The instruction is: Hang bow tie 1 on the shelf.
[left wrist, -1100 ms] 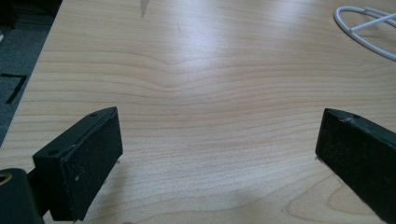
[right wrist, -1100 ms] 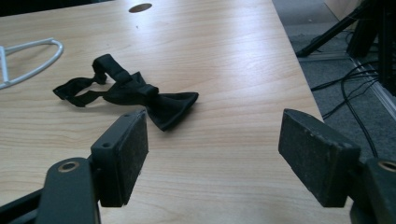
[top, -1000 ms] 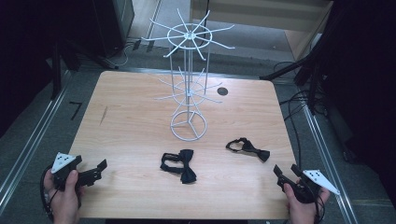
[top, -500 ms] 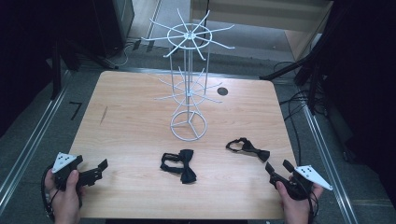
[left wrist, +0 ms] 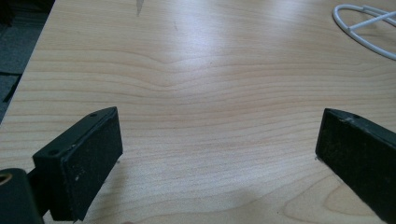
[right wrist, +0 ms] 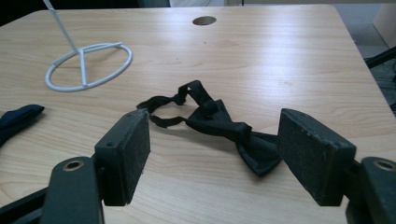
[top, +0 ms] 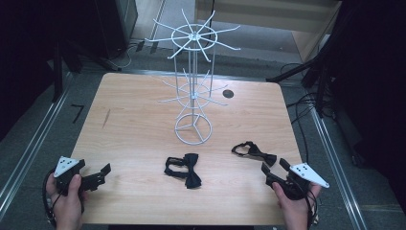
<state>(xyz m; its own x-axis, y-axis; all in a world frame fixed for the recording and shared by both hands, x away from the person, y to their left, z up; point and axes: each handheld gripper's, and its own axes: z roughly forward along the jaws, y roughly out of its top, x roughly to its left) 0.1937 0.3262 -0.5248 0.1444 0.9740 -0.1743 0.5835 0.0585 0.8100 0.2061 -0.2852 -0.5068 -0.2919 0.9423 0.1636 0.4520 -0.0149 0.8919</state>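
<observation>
The pale wooden table (top: 143, 139) stands in a dark room, with cables and metal rails on the floor around it. Since a second ago the right gripper (top: 276, 168) has come away from the table's near right corner, inward toward the black bow tie (top: 253, 152) that lies near the right edge; the tie now sits just beyond its parted jaws, which hold nothing, and in the right gripper view the tie (right wrist: 219, 126) lies between them but untouched. The left gripper (top: 103, 173) has kept its place at the near left corner, jaws wide apart over bare wood (left wrist: 205, 93). A second bow tie (top: 184, 170) lies near the front centre, well apart from both grippers. The white wire stand (top: 193, 96) rises mid-table. Bare board lies open left of the stand.
</observation>
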